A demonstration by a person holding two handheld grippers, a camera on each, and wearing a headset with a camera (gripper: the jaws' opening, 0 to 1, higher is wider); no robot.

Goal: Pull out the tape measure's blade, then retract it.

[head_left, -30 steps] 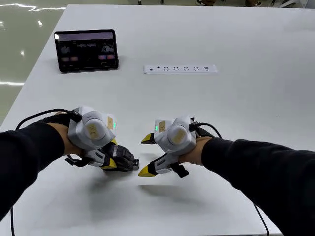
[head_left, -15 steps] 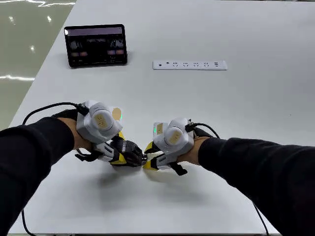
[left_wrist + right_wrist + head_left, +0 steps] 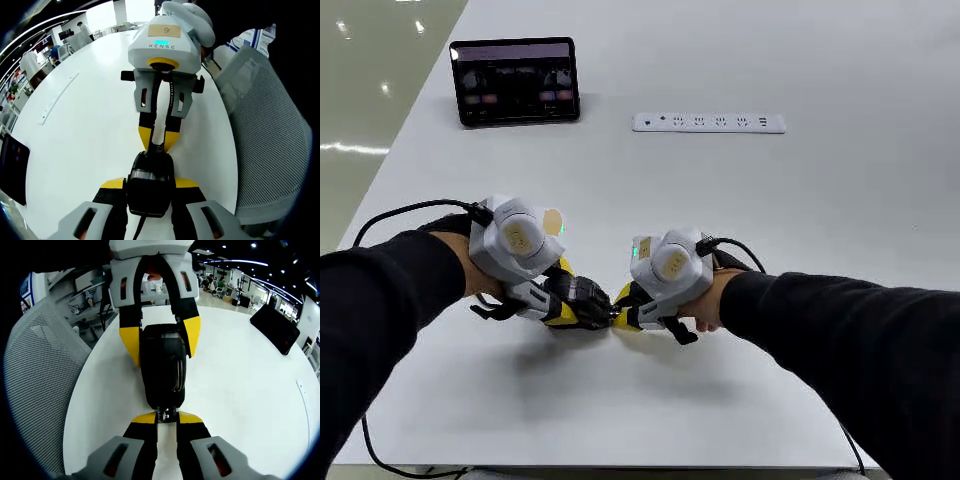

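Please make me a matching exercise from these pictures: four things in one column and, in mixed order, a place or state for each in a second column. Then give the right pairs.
Things:
1. tape measure
2. tablet
3. power strip
4. right claw

Places or states:
A. white, lying flat at the far middle of the table
B. shut on the blade tip
C. black, gripped by the left claw
D. at the table's far left, screen lit

Pairs: 1-C, 2-D, 3-A, 4-B.
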